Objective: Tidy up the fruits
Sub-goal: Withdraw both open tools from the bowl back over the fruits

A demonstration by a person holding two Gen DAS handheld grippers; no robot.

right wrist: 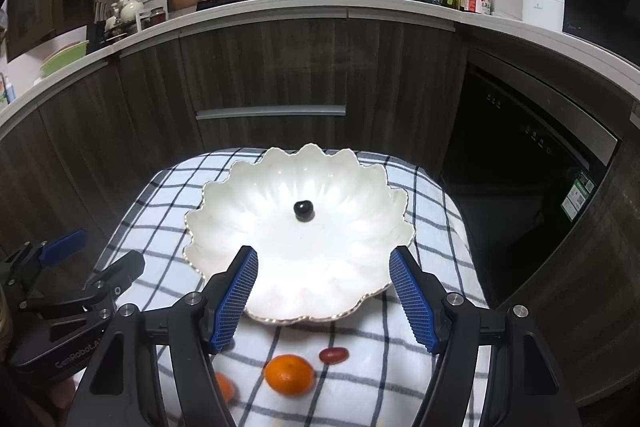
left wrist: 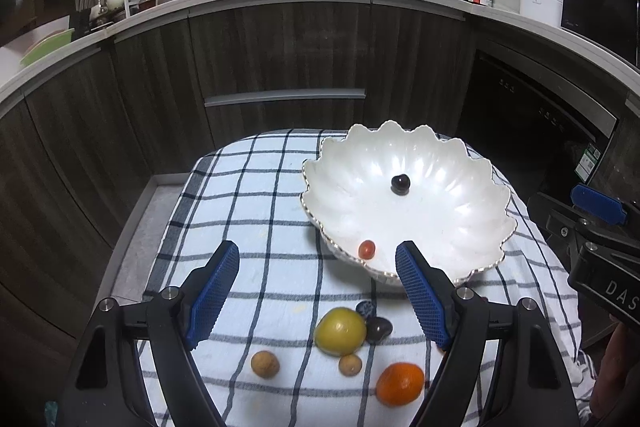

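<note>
Loose fruit sits closest, right under the left gripper (left wrist: 317, 281) on the checked cloth (left wrist: 256, 211). Going left to right under its spread blue pads: a small tan round fruit (left wrist: 265, 364), a yellow-green fruit (left wrist: 340, 331) with a second little tan fruit (left wrist: 350, 365) just below it, two dark plum-ish fruits (left wrist: 378, 329) touching its right side, then an orange (left wrist: 400, 383) near the right finger. That claw is wide open with nothing in it, hanging above the cloth.

Ahead of it and a bit right is the white scalloped bowl (left wrist: 460, 187), with a cherry tomato (left wrist: 367, 249) near its front rim, between the fingertips in this view, and a dark cherry (left wrist: 400, 184) out in the middle.

Over on the right wrist view, the right gripper (right wrist: 323, 267) is also open and empty, a touch narrower, pointing straight at the bowl (right wrist: 360, 187). The cherry (right wrist: 303, 211) lies dead ahead between its fingers. Below the claw on the cloth (right wrist: 440, 227): a bit of another orange fruit (right wrist: 225, 387) mostly hidden behind the left finger, the orange (right wrist: 289, 375), then a small red oblong fruit (right wrist: 333, 355) just up and right of it. The other gripper pokes in at the far left.
</note>
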